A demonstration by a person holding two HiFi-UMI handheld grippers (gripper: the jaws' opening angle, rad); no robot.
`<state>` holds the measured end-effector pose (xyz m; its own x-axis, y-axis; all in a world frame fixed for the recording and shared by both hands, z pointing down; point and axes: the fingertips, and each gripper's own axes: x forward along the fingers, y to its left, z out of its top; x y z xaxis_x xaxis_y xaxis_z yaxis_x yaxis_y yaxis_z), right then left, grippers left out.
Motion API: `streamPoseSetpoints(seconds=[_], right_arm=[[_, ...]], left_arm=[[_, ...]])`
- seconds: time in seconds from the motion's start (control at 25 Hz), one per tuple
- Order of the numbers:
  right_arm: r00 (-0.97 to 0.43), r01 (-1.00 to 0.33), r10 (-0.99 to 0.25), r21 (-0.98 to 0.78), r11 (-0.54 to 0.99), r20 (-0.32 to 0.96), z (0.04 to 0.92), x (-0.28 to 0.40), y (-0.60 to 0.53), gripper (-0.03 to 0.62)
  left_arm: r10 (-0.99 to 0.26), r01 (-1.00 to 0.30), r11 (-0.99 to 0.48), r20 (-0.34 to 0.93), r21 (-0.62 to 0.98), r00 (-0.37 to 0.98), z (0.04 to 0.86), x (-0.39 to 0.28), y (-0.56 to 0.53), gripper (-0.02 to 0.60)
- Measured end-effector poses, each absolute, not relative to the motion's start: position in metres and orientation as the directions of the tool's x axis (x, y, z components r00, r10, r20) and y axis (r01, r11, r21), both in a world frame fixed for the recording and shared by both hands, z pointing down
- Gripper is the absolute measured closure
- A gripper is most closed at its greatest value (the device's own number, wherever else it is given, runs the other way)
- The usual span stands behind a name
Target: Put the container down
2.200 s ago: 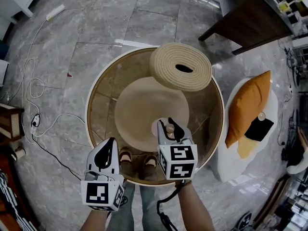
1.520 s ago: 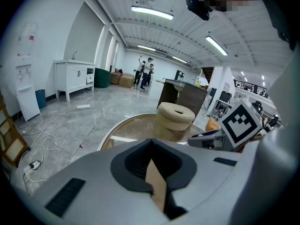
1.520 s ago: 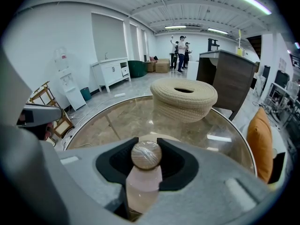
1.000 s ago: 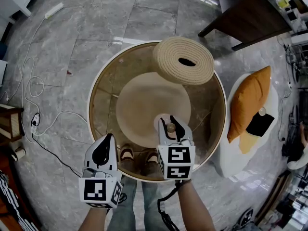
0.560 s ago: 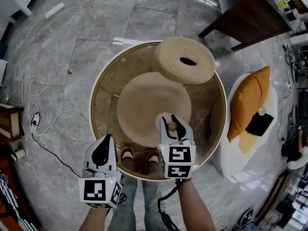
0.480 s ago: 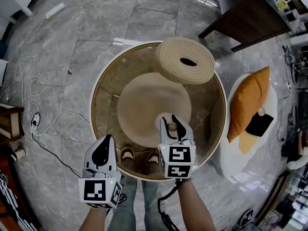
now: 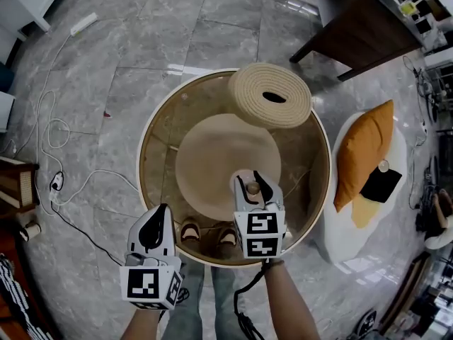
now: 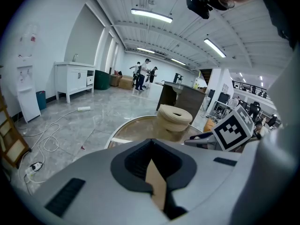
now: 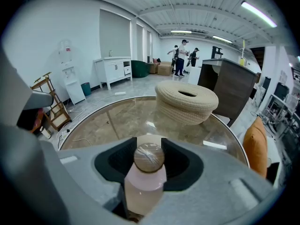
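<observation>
The container [image 7: 250, 188] is a small pale pink bottle with a round brown lid. It stands upright on the near part of the round glass table [image 7: 145, 154]. My right gripper [image 7: 250, 183] sits around it and its jaws are opening. In the right gripper view the container [image 9: 146, 182] stays between the jaws of that gripper [image 9: 149, 149], with dark gaps on both sides of the lid. My left gripper [image 7: 153, 231] hangs off the table's near left edge, shut and empty. In its own view the left gripper [image 8: 152, 165] shows its jaws together.
A woven rope basket [image 7: 269, 94] with a hole in its top stands at the table's far side. An orange cushion [image 7: 364, 154] lies on a white seat to the right. A dark wooden table [image 7: 354, 34] stands far right. Cables [image 7: 49, 133] trail on the floor at left.
The right gripper has stayed over the near part of the table with the container between its jaws. The left gripper has barely moved. The head view has shifted slightly.
</observation>
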<state>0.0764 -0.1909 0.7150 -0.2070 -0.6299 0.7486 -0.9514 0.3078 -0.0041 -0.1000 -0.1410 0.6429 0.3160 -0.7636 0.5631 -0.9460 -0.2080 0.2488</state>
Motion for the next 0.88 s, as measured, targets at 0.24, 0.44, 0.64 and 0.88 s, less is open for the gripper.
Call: streamPoseSetpoints(seconds=[0.24,0.44,0.64,0.88], right_arm=[[-0.227,-0.947,-0.633,-0.017,0.32,0.74,0.704,0.075,-0.188,0.423],[-0.242,-0.946,-0.651,-0.026,0.322,0.72,0.688,0.076,-0.185,0.396],[-0.259,-0.947,-0.674,-0.043,0.319,0.692,0.656,0.076,-0.176,0.396],[-0.249,-0.951,-0.69,-0.037,0.307,0.68,0.614,0.095,-0.164,0.398]], left_arm=[[-0.768,-0.948,-0.209,0.56,0.239,0.311,0.634,-0.101,-0.137,0.578],[-0.773,-0.949,-0.209,0.555,0.236,0.308,0.624,-0.097,-0.136,0.578],[-0.778,-0.952,-0.207,0.551,0.226,0.3,0.608,-0.095,-0.138,0.578],[-0.803,-0.948,-0.21,0.512,0.237,0.306,0.567,-0.087,-0.146,0.578]])
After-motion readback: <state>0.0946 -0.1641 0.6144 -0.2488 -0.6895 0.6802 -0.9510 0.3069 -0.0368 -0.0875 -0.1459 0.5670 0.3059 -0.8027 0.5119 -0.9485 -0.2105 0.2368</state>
